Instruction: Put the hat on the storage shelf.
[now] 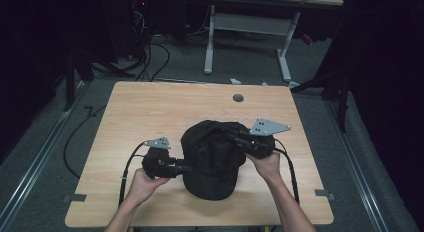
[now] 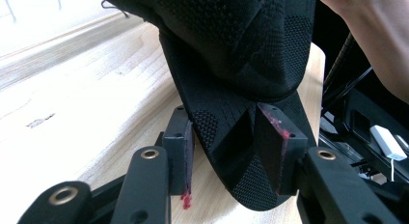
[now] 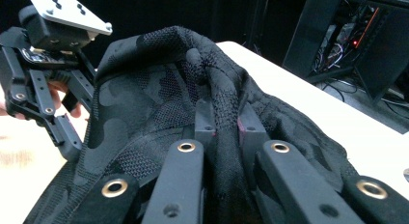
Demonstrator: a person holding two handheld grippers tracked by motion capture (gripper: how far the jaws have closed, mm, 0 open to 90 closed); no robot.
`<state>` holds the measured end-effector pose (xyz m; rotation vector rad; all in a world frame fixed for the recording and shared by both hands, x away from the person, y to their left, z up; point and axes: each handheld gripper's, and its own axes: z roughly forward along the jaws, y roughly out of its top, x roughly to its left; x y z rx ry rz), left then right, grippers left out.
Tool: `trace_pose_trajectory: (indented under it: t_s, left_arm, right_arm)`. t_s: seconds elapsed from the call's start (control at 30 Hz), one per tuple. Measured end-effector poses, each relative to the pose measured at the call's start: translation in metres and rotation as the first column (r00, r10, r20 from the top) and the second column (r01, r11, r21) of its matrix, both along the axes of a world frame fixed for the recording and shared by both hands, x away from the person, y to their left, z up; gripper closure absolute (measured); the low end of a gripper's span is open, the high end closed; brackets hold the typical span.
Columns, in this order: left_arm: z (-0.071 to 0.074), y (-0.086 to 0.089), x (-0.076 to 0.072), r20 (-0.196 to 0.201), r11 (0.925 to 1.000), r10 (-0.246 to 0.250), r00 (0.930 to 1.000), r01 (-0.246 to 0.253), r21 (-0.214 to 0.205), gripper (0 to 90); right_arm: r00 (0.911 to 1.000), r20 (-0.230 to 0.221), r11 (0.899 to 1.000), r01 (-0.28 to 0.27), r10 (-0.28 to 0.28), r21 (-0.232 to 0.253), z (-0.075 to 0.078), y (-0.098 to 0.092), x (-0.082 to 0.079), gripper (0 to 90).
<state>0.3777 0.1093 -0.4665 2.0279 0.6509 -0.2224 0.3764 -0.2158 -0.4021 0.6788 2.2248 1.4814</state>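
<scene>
At left, our left gripper (image 1: 187, 168) brackets the black cap (image 1: 212, 157)'s brim, jaws not yet pressing; at right, our right gripper (image 3: 225, 121) pinches the crown's fabric, lifting it above the table (image 1: 150, 112). We judge handling barely begun.

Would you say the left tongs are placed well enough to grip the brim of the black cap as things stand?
Probably yes. The left tongs already straddle the brim of the black cap, nothing lies between, and a gap remains at the pads. The right tongs hold the crown pinched.
</scene>
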Motion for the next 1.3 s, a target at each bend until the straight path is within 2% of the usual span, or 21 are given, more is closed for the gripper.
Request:
trace_pose_trajectory:
  t_s: [0.27, 0.67, 0.83, 1.13, 1.23, 1.3]
  left_arm:
    - [0.000, 0.002, 0.001, -0.011, 0.9996, -0.019, 0.9998, 0.019, -0.022, 64.6]
    - [-0.002, 0.000, 0.001, -0.019, 0.9981, -0.049, 0.9986, 0.048, -0.038, 66.8]
    - [-0.003, -0.001, 0.002, -0.021, 0.9970, -0.067, 0.9976, 0.066, -0.040, 73.0]
    - [0.004, 0.005, -0.003, -0.005, 0.9912, -0.096, 0.9954, 0.095, -0.091, 83.9]
    - [0.007, 0.007, -0.004, -0.009, 0.9880, -0.099, 0.9951, 0.097, -0.120, 85.2]
    - [0.011, 0.007, -0.005, 0.007, 0.9887, -0.099, 0.9951, 0.099, -0.113, 86.0]
  right_arm:
    - [0.9998, 0.013, 1.000, -0.014, 0.014, 0.005, 0.000, 0.000, 0.000, 83.4]
    - [0.9987, -0.007, 0.998, -0.051, 0.051, 0.043, -0.002, -0.002, 0.004, 83.1]
    - [0.9986, -0.008, 0.998, -0.053, 0.053, 0.039, -0.002, 0.000, 0.003, 82.2]
    - [0.9985, -0.008, 0.997, -0.054, 0.055, 0.054, 0.000, 0.000, 0.003, 76.6]
    - [0.9981, -0.010, 0.995, -0.059, 0.060, 0.075, 0.001, -0.003, 0.003, 75.2]
    - [0.9984, -0.009, 0.995, -0.054, 0.055, 0.083, 0.003, -0.004, 0.003, 73.0]
